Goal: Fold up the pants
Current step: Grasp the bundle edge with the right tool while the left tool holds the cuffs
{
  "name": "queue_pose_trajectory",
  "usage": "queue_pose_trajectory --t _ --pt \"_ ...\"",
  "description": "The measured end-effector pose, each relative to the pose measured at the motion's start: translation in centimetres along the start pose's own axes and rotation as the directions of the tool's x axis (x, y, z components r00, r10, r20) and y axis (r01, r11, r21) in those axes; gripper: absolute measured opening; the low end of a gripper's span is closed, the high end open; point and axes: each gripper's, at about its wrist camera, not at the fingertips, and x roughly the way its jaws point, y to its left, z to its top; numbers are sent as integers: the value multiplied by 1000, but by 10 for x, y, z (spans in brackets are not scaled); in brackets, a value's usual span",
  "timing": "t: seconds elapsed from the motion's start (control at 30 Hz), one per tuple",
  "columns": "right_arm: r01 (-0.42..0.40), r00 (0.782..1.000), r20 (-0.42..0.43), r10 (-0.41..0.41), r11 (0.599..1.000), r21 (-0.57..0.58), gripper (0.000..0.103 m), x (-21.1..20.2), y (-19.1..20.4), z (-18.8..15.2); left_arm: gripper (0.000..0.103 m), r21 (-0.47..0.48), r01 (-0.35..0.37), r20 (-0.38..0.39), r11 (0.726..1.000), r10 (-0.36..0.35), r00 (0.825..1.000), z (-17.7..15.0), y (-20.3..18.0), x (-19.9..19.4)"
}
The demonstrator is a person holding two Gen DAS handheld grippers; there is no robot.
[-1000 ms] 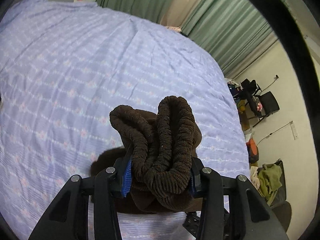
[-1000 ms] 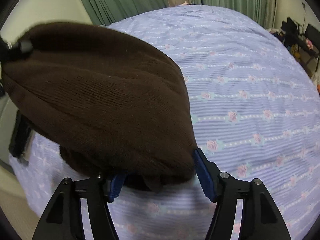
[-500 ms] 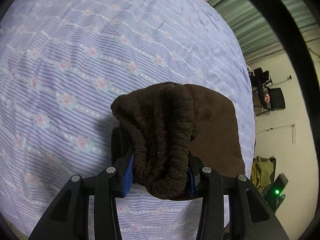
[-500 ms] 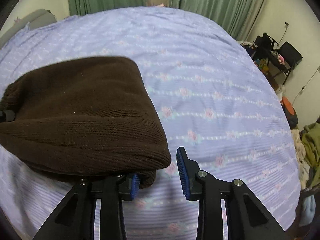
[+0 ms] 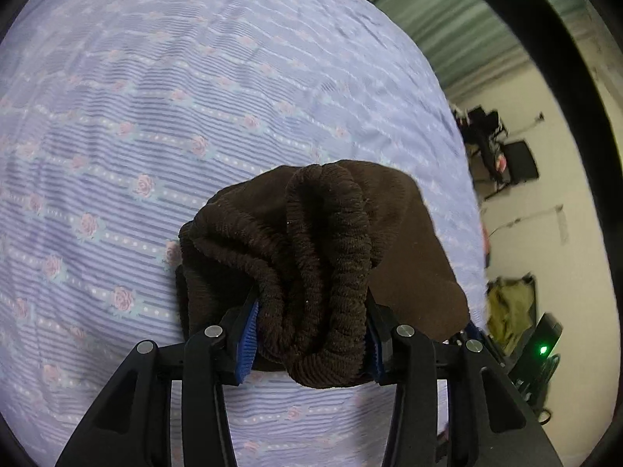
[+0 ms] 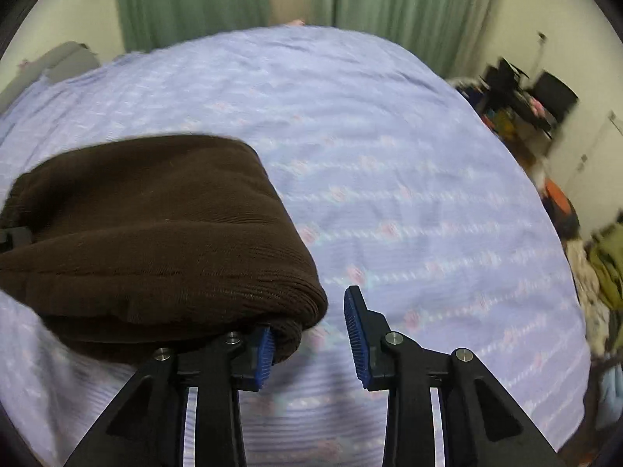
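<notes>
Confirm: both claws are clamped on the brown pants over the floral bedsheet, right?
Not both. The left claw is clamped on the brown pants over the floral bedsheet, but the right wrist view shows the right claw open, the fabric beside it.

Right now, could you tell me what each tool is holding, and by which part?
The left tool grips the brown pants by the bunched ribbed waistband; the right tool is open, holding nothing.

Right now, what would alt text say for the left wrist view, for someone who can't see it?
The left tool pinches the bunched, ribbed waistband of brown pants between its blue pads, above a lilac bedsheet printed with pink roses. Green curtains and a cluttered room corner show at the right.
</notes>
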Motion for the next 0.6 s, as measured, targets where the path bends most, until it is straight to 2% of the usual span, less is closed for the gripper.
queue_pose_trajectory --t 0.1,0.17,0.23,0.33,0.37,0.43,0.47,0.53,0.6 --pt "-16 998 -54 16 1000 5 33 10 1 -9 45 -32 -41 -18 999 40 999 -4 17 9" --pt "-22 999 -50 20 999 -49 43 1 10 -10 45 -67 -49 -8 997 49 999 -5 31 7" --pt "-36 999 -32 33 994 -107 58 -12 17 -12 47 -68 -83 10 994 83 996 -6 41 3" --pt "-61 998 -39 56 986 -158 59 -30 20 -11 53 -50 -106 6 993 106 994 -7 44 6" --pt "-72 997 -40 66 983 -168 59 -40 20 -10 59 -33 -121 6 992 121 993 -8 45 6" --pt "-76 997 -15 75 983 -168 61 -55 20 -4 69 -28 -157 19 987 158 987 -6 39 5" --pt "-85 996 23 90 984 -157 63 -69 18 2 73 -29 -160 23 987 161 987 -6 43 4" --pt "-88 990 97 101 987 -138 79 -83 15 13 74 -10 -158 10 987 158 987 -7 41 4" --pt "-105 982 144 124 986 -132 79 -82 14 23 75 11 -172 5 985 172 985 -10 39 7"
